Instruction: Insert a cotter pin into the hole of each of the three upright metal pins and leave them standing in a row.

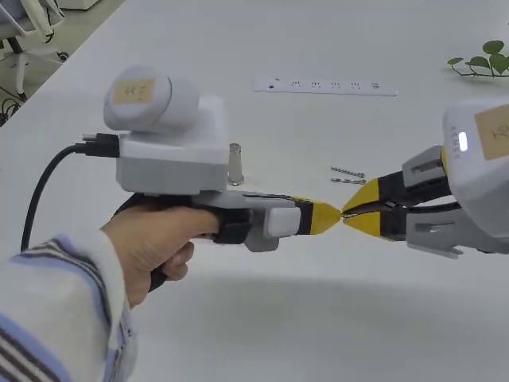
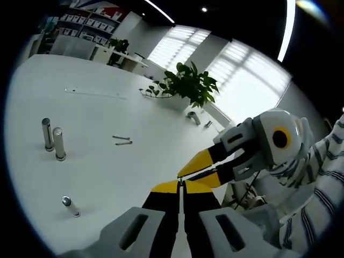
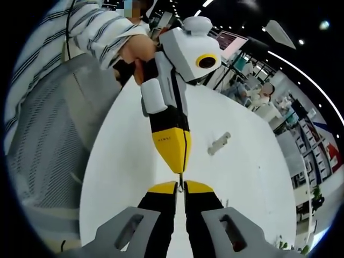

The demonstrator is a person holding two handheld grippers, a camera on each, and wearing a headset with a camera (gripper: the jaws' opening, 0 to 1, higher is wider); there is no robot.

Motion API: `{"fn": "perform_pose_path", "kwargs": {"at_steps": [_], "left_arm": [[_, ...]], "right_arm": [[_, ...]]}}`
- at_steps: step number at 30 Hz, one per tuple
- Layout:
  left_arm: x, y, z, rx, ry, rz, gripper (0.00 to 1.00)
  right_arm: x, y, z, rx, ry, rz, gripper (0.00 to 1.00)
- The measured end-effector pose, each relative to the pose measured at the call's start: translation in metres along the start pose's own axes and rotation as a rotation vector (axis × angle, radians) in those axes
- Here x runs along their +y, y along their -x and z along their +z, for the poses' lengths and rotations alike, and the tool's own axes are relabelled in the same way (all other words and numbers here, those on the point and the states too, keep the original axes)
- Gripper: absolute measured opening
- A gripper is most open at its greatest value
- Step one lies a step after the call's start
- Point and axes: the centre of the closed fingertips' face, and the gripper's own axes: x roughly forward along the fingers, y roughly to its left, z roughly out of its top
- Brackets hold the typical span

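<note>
Nearest in the head view, the person's left hand point(image 1: 151, 251), cuffed in a blue-and-white striped sleeve point(image 1: 56, 318), grips the white-bodied, yellow-tipped left gripper point(image 1: 332, 216), which points toward 3 o'clock above the plain white tabletop point(image 1: 262, 334). Its jaws are pressed together. The matching white-and-yellow right gripper point(image 1: 355, 213) reaches in from 3 o'clock, and the two meet tip to tip. In the right gripper view, a thin silvery cotter pin point(image 3: 181, 187) sits pinched between the right gripper's clenched tips. Whether the left gripper's tips nip it too is too small to tell. Beyond, in the left gripper view, a short silver cylindrical metal pin point(image 2: 70, 206) sits on the table at 8 o'clock; I cannot tell if it is upright or leaning. Two more silver pins point(image 2: 47, 134) stand upright close together at 9 o'clock, well apart from it. Two loose thin cotter pins point(image 1: 347, 173) lie side by side on the table at 12 o'clock from the meeting tips. Farther off lie a long white power strip point(image 1: 326, 86) and, at 2 o'clock, a green leafy plant point(image 1: 481, 60).
</note>
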Motion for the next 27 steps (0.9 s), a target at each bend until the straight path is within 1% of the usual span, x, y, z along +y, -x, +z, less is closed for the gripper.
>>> {"fn": "perform_pose_path", "kwargs": {"at_steps": [1,3,5,9,10,11,12,13,14,15,16,18,20,21,22,27], "left_arm": [[0.0,0.0,0.0,0.001,-0.003,0.001,0.0],[-0.001,0.001,0.0,0.001,-0.01,-0.002,0.0],[-0.001,0.001,-0.001,0.004,-0.025,-0.001,0.0],[-0.005,0.003,-0.001,0.008,-0.076,-0.022,0.0],[-0.007,0.004,-0.001,0.008,-0.116,-0.032,0.0],[-0.009,0.005,0.0,0.007,-0.15,-0.042,0.0],[-0.011,0.006,0.0,0.008,-0.168,-0.05,0.0],[-0.013,0.007,0.0,0.011,-0.182,-0.055,0.0],[-0.015,0.008,-0.001,0.014,-0.218,-0.068,0.0],[-0.016,0.008,-0.001,0.017,-0.245,-0.079,0.0],[-0.02,0.009,-0.001,0.012,-0.286,-0.101,0.0],[-0.022,0.011,-0.002,0.016,-0.331,-0.115,0.0],[-0.023,0.014,-0.005,0.031,-0.381,-0.135,0.0],[-0.024,0.015,-0.006,0.036,-0.397,-0.144,0.0],[-0.026,0.016,-0.008,0.04,-0.43,-0.16,0.0],[-0.034,0.019,-0.01,0.029,-0.472,-0.207,0.0]], "right_arm": [[0.0,0.0,0.0,-0.002,-0.004,0.0,0.08],[0.002,0.002,0.003,-0.022,-0.022,0.006,0.08],[0.001,0.003,0.004,-0.027,-0.032,0.004,0.08],[0.002,0.005,0.005,-0.046,-0.078,0.017,0.11],[0.004,0.006,0.004,-0.043,-0.107,0.035,0.1],[0.002,0.005,0.001,-0.045,-0.114,0.034,0.1],[0.004,0.006,0.0,-0.052,-0.128,0.046,0.1],[0.006,0.007,0.002,-0.067,-0.16,0.061,0.1],[0.007,0.008,0.003,-0.087,-0.192,0.075,0.1],[0.008,0.01,0.004,-0.094,-0.203,0.082,0.1],[0.009,0.011,0.004,-0.099,-0.215,0.094,0.1],[0.01,0.014,0.004,-0.108,-0.228,0.105,0.1],[0.013,0.016,0.004,-0.11,-0.242,0.121,0.1],[0.015,0.017,0.004,-0.111,-0.243,0.131,0.09],[0.017,0.018,0.004,-0.115,-0.252,0.139,0.09],[0.028,0.02,0.011,-0.148,-0.277,0.189,0.09]]}}
